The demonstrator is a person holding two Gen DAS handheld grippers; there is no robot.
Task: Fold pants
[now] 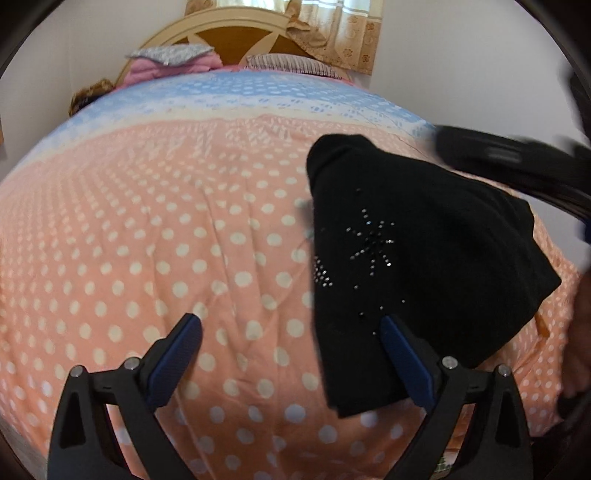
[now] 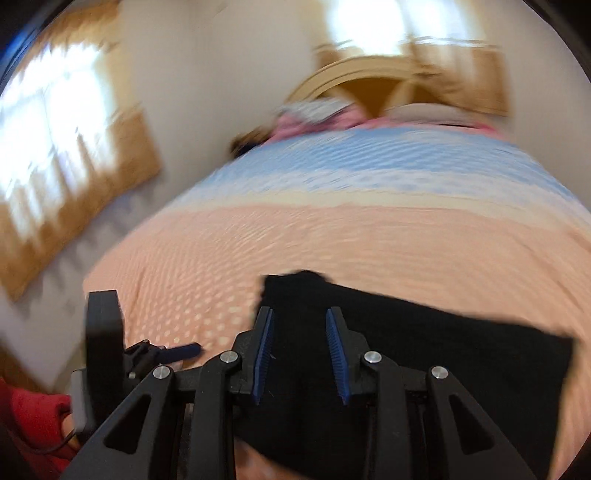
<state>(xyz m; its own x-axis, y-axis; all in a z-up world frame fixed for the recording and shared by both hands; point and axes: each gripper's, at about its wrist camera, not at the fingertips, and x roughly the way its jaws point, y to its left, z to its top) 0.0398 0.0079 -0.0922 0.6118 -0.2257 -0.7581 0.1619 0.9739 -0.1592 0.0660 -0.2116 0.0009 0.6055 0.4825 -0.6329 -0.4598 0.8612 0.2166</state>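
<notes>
This is a home bedroom. A bed (image 1: 184, 221) fills the view under a peach, white-dotted cover with a blue band, backed by an arched wooden headboard (image 1: 236, 33). Pillows (image 1: 173, 59) lie against it. Patterned curtains (image 1: 343, 29) hang over a bright window, probably another at left.

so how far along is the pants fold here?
Looks mostly done: the black pants lie on the dotted bedspread as a compact bundle, not spread out. In hand: nothing. The left gripper is wide open, one finger over the bundle's near edge; the right gripper is partly open above the cloth, no fabric visibly pinched. Left: maybe a final tidy or smoothing; motion blur hides the finer details.
</notes>
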